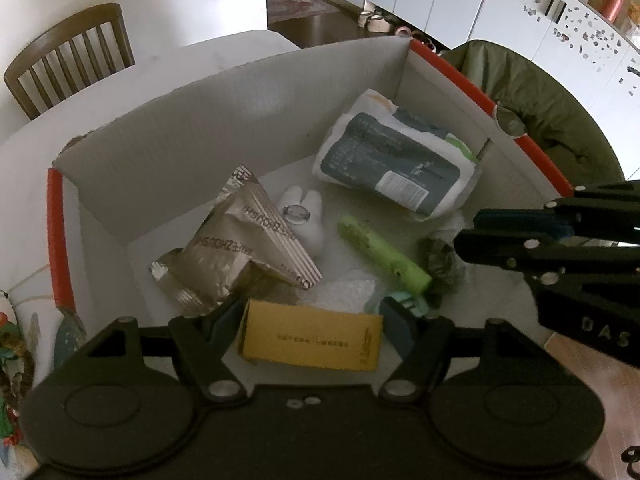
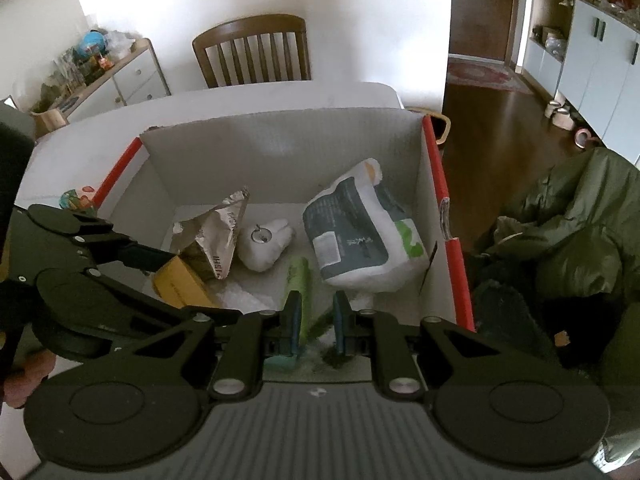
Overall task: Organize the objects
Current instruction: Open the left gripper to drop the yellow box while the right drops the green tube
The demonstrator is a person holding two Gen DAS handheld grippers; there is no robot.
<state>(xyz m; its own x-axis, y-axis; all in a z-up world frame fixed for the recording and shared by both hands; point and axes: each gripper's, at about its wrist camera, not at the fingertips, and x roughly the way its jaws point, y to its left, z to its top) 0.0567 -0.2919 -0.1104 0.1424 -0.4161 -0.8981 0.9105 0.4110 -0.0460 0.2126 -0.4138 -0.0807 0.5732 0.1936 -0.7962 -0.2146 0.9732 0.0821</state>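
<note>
An open white cardboard box (image 1: 192, 148) with red-edged flaps holds the items. My left gripper (image 1: 310, 320) is shut on a small yellow carton (image 1: 312, 340) at the box's near side; one of its fingers (image 2: 148, 258) shows against the yellow carton (image 2: 180, 280) in the right wrist view. My right gripper (image 2: 317, 320) hovers over the near right of the box with only a narrow gap between its fingers and nothing held. A green tube (image 2: 298, 280) lies beyond them. The right gripper (image 1: 466, 230) hangs beside a dark crumpled wad (image 1: 440, 260).
Also in the box are a foil snack bag (image 1: 240, 248), a white plush with a ring (image 1: 300, 216), a grey-and-white tissue pack (image 1: 392, 164) and bubble wrap (image 1: 344, 292). A wooden chair (image 2: 256, 48) stands behind the white table (image 2: 280, 96). An olive jacket (image 2: 568, 220) lies to the right.
</note>
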